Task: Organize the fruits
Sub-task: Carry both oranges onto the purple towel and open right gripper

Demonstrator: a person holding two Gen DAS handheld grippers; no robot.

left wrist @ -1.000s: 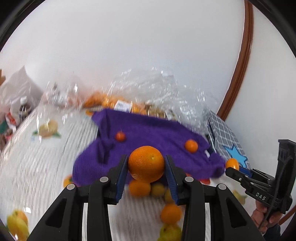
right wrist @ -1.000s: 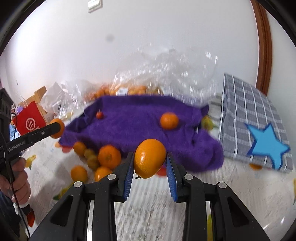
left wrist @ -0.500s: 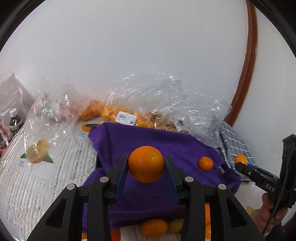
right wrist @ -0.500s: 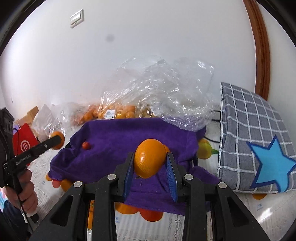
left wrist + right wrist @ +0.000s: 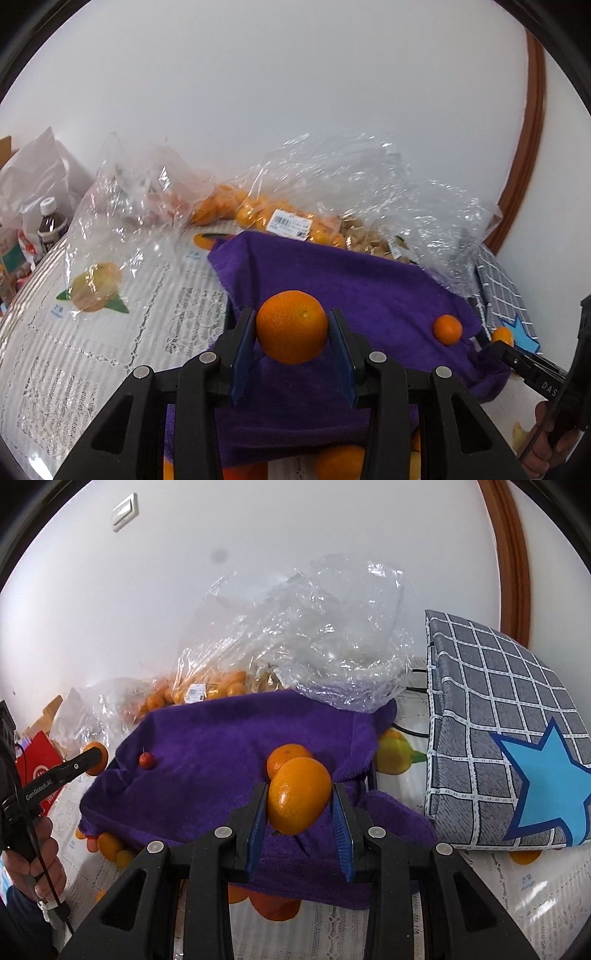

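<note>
While we hold an orange (image 5: 291, 326) in the left gripper (image 5: 291, 330) and a second orange (image 5: 298, 794) in the right gripper (image 5: 298, 801), both sets of jaws are closed on fruit above the purple towel (image 5: 354, 291). We judge the main risk is rolling: the towel is rumpled and slopes toward its near edge, so fruit let go there may run off among the loose fruit (image 5: 110, 845) on the tabletop (image 5: 110, 332). A small orange (image 5: 447, 329) already lies on the towel at right; our right load is just near it and could knock it. The right orange sits skewed between the pads and might slip.
</note>
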